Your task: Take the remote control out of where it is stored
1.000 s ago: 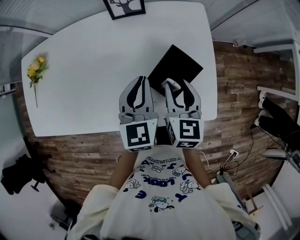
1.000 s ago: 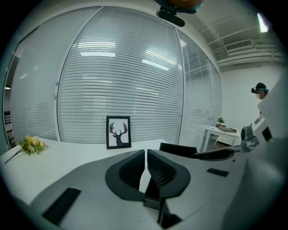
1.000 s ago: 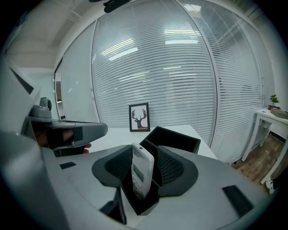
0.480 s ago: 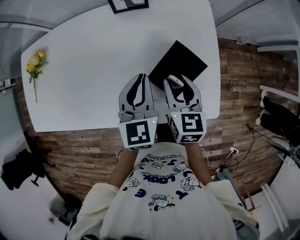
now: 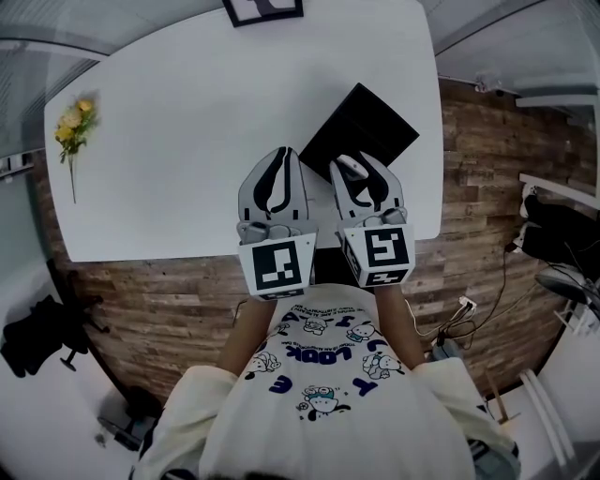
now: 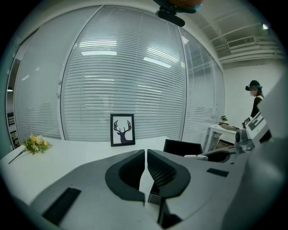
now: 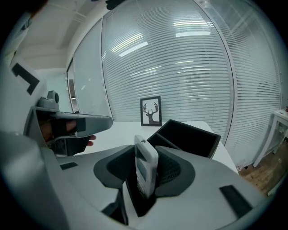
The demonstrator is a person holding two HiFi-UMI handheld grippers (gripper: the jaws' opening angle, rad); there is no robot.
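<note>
A white remote control (image 7: 146, 170) stands upright between the jaws of my right gripper (image 7: 147, 152). Its lower end drops out of sight below the jaws. The jaws are closing: the remote rests against the right pad (image 7: 168, 168), and a thin dark gap still shows on its left side. In the head view this right gripper (image 5: 356, 161) hovers over the near corner of the black storage box (image 5: 361, 127), with the remote (image 5: 352, 170) showing between its jaws. The left gripper (image 5: 278, 155) sits beside it over the table, shut with nothing between its jaws (image 6: 146, 155).
The white table (image 5: 187, 112) holds a framed deer picture (image 5: 262, 9) at its far edge and yellow flowers (image 5: 70, 131) at far left. The table's near and right edges drop to wood floor (image 5: 169, 300). A person (image 6: 255, 96) stands far off by a desk.
The right gripper's jaws have narrowed around the remote and it has shifted slightly to the right. The left gripper stays put.
</note>
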